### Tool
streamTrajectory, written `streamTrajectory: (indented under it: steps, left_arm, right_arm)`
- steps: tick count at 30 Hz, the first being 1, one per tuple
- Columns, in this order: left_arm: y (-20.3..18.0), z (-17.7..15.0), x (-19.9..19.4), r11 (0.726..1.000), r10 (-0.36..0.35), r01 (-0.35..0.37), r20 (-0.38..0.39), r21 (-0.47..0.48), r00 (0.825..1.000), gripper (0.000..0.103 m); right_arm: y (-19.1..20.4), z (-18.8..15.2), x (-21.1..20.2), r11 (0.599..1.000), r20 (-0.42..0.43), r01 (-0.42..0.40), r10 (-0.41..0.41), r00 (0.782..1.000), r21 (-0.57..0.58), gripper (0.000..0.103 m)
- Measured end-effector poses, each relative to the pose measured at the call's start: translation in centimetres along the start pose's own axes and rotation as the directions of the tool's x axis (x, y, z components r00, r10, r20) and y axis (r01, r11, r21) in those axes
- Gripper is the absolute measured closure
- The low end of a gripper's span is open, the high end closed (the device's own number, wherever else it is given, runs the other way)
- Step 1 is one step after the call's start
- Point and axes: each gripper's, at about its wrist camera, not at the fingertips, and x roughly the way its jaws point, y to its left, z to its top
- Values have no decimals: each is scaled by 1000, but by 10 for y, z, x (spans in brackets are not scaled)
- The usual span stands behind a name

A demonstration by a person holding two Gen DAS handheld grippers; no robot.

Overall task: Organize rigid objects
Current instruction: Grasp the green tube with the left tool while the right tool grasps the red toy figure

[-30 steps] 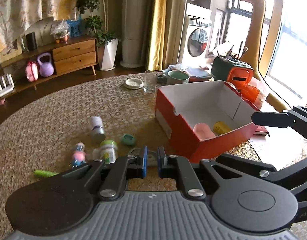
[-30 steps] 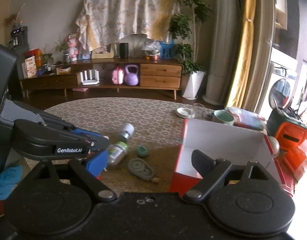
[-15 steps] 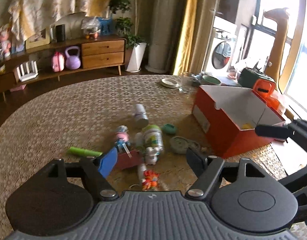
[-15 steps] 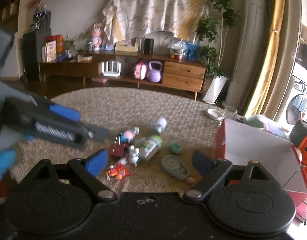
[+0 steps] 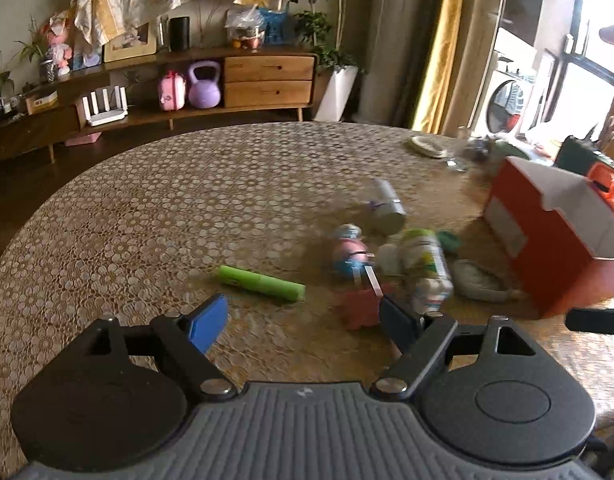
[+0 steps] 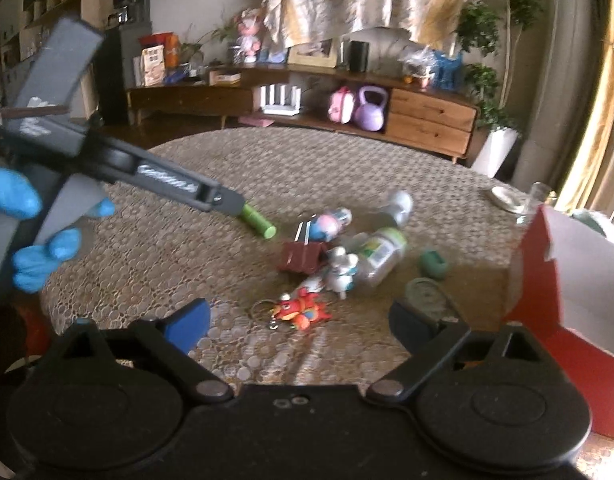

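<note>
**A:** Where's the stuff sitting?

**B:** Heaped mid-table: green tube, dark red binder clip, clear bottle, red dragon keychain. Red cardboard box is just right of the heap.

**A:** Claws?

**B:** Left gripper and right gripper both spread wide, holding nothing, above the tablecloth.

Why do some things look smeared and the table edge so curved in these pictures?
Left wrist view: motion blur smears the bottles and pink figure; window glare at right. Right wrist view: gloved hand and left gripper blurred. Both: fisheye lens bends the table.
</note>
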Motion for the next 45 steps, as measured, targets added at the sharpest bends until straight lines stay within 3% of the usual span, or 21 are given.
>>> streamTrajectory:
  steps: [10,17,25,30,39,45]
  left_arm:
    - [20,5,60,998,2,1,-34,69,999,20]
    - [27,6,93,998,-5,10,-74,69,997,20]
    - [38,6,115,999,-32,36,-109,33,994,20]
    - [33,4,118,997,-29,36,-96,70,995,20]
    - [27,-1,115,990,-1,9,-62,138,998,20]
    - [18,-4,112,981,38,-29,-44,194,998,22]
  right_arm:
    - [-7,0,54,999,-90,-31,35,995,44,8]
    - [-7,0,82,997,-131,-62,69,989,55,16]
    - [-7,1,98,996,-152,-71,80,985,59,23]
    - [-9,1,103,996,-157,-62,70,985,58,27]
    - [-9,3,101,1000,-155,-5,10,988,29,55]
    - [-4,4,96,1000,-139,4,-5,990,-7,66]
